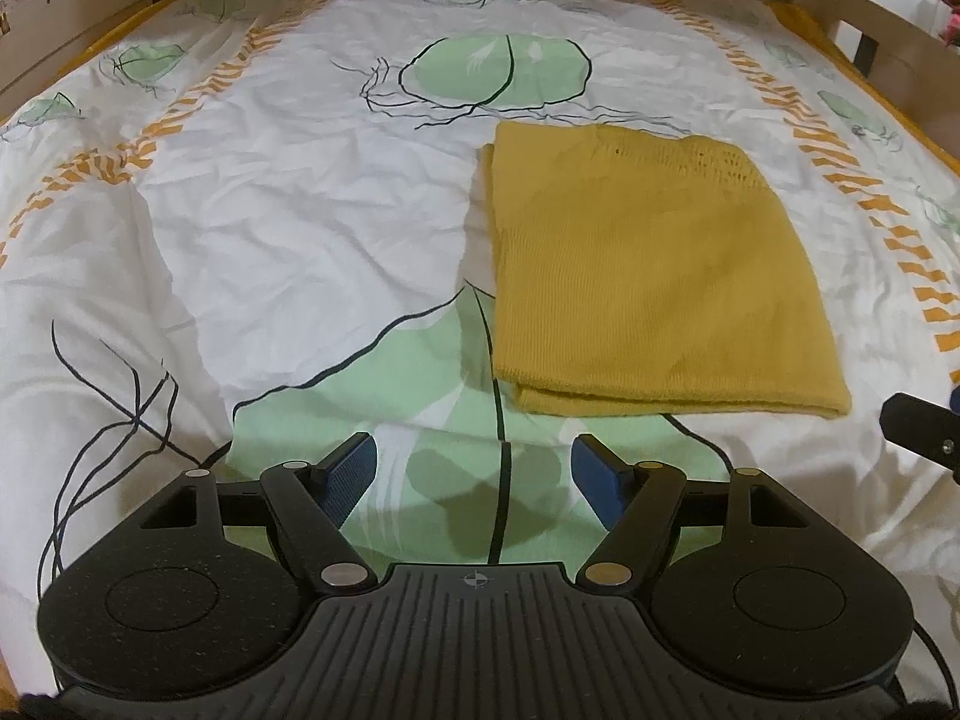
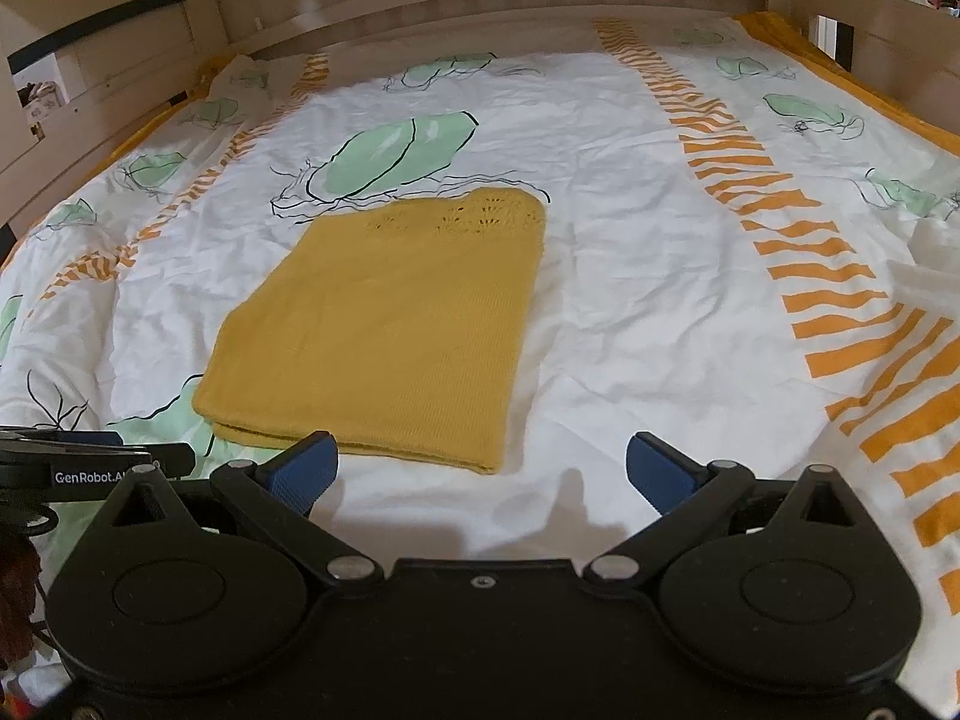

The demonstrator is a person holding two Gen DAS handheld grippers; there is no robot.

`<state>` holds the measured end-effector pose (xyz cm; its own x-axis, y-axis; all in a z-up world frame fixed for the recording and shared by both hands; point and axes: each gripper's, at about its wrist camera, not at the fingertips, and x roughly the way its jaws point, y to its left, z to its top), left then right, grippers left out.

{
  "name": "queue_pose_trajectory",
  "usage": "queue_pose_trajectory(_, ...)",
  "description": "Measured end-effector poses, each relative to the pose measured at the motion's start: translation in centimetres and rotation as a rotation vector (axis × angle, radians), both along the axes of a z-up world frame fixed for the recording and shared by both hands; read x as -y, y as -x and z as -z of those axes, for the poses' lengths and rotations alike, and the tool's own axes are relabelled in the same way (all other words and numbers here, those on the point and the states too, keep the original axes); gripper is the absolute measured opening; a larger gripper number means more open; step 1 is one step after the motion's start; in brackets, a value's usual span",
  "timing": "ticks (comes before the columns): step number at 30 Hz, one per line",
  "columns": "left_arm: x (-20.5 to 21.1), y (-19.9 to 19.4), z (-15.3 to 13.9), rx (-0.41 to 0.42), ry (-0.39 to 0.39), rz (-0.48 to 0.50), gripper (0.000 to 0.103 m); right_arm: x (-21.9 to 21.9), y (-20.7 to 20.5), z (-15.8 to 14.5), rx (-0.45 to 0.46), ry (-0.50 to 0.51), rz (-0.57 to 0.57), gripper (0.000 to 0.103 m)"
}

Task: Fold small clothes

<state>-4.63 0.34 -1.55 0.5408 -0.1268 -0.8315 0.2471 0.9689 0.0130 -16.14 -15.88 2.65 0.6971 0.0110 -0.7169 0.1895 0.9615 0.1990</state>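
Observation:
A mustard-yellow knit garment (image 1: pixel 648 276) lies folded into a neat rectangle on the bed, with a lace-patterned band at its far edge. It also shows in the right wrist view (image 2: pixel 384 324). My left gripper (image 1: pixel 474 474) is open and empty, just in front of the garment's near left corner. My right gripper (image 2: pixel 480 468) is open and empty, close in front of the garment's near folded edge. The left gripper shows at the left edge of the right wrist view (image 2: pixel 90 462), and part of the right gripper at the right edge of the left wrist view (image 1: pixel 924 432).
The bed has a white duvet (image 1: pixel 288 210) with green leaf prints and orange striped bands (image 2: pixel 798 252). A wooden bed frame (image 2: pixel 480 6) rings the far side and both sides. A crumpled white cloth (image 2: pixel 930 264) lies at the right.

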Motion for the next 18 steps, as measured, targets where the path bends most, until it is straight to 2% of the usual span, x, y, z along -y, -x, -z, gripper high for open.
queue_pose_trajectory(18, 0.12, 0.14, 0.19, -0.008, -0.005, 0.000, 0.070, 0.13, -0.01, 0.40, -0.013, -0.030, 0.017, 0.102)
